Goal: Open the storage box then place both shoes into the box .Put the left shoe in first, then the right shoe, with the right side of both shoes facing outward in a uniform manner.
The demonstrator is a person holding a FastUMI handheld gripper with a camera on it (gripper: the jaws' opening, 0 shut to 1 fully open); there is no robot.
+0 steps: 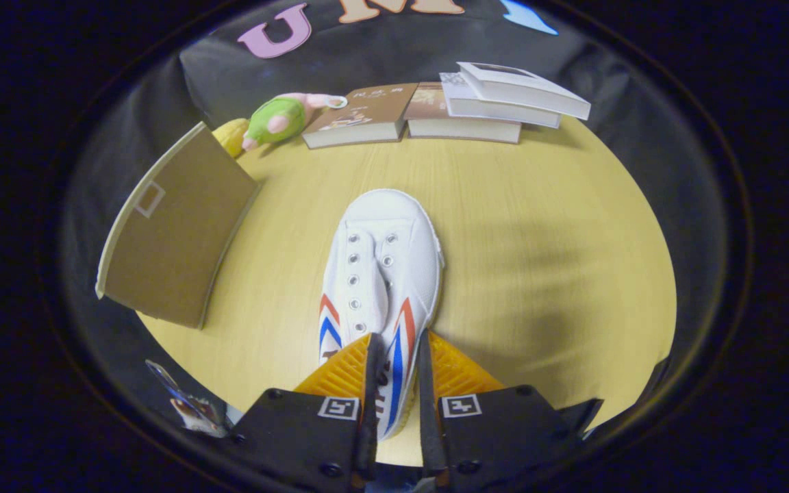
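Your gripper (396, 352) is clamped on the white shoe's (379, 274) right side wall, toe pointing away beyond the fingers. The cardboard box lid (172, 229) stands ahead to their left.

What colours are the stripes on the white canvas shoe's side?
Red and blue stripes on the white canvas shoe, clearest in the gripper view, where the claw pinches it.

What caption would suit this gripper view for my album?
Tongs pinch the side wall of a white shoe on a yellow table, with a cardboard box alongside and books beyond.
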